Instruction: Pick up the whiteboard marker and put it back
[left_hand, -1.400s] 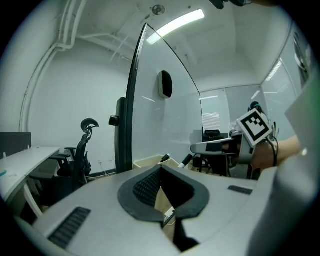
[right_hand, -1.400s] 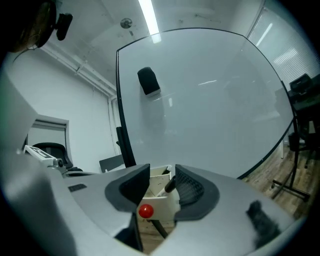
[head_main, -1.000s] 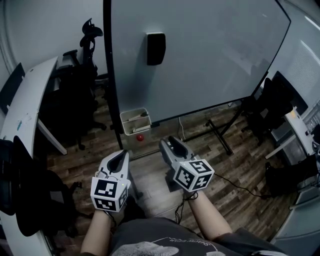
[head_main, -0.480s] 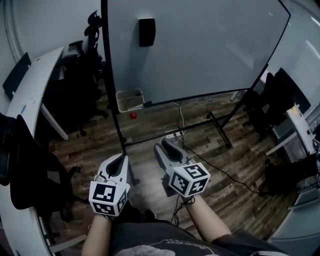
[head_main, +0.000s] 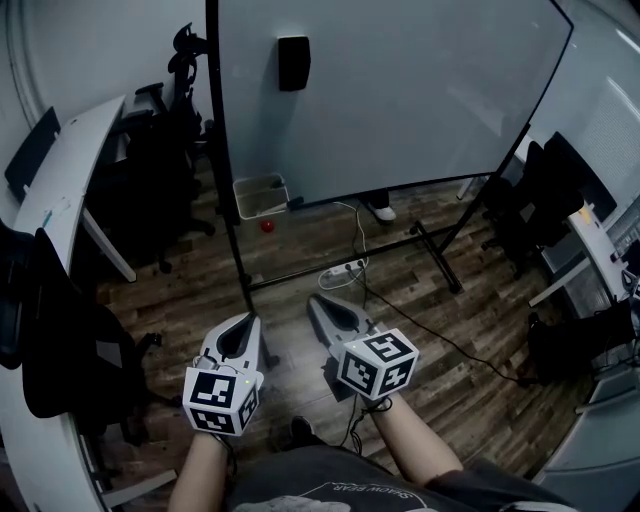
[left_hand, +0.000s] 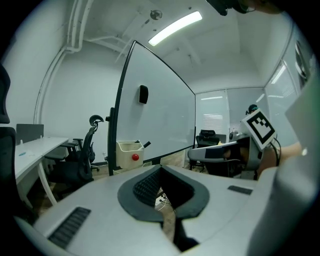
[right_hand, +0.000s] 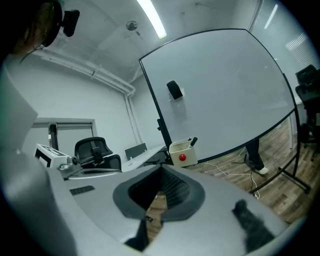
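A dark whiteboard marker (head_main: 293, 204) sticks out of a cream tray (head_main: 258, 196) at the whiteboard's (head_main: 400, 90) lower left corner. It also shows as the marker (left_hand: 146, 145) and the marker (right_hand: 193, 142) in the gripper views. A red round knob (head_main: 267, 226) sits on the tray's front. My left gripper (head_main: 243, 321) (left_hand: 161, 169) is shut and empty, well short of the tray. My right gripper (head_main: 315, 300) (right_hand: 162, 168) hangs beside it, its jaws closing to shut with nothing between them. Each gripper shows in the other's view: the right one (left_hand: 220, 152), the left one (right_hand: 92, 172).
A black eraser (head_main: 293, 62) hangs high on the board. The stand's black legs (head_main: 436, 256), a power strip with cables (head_main: 345, 270) and a person's shoe (head_main: 380, 212) are on the wood floor. A white desk (head_main: 60, 190) and black chairs (head_main: 160, 190) stand at the left.
Both grippers have drawn back from the whiteboard, so the tray now lies farther off. A shoe behind the board has come into sight. The right gripper's jaws have come together.
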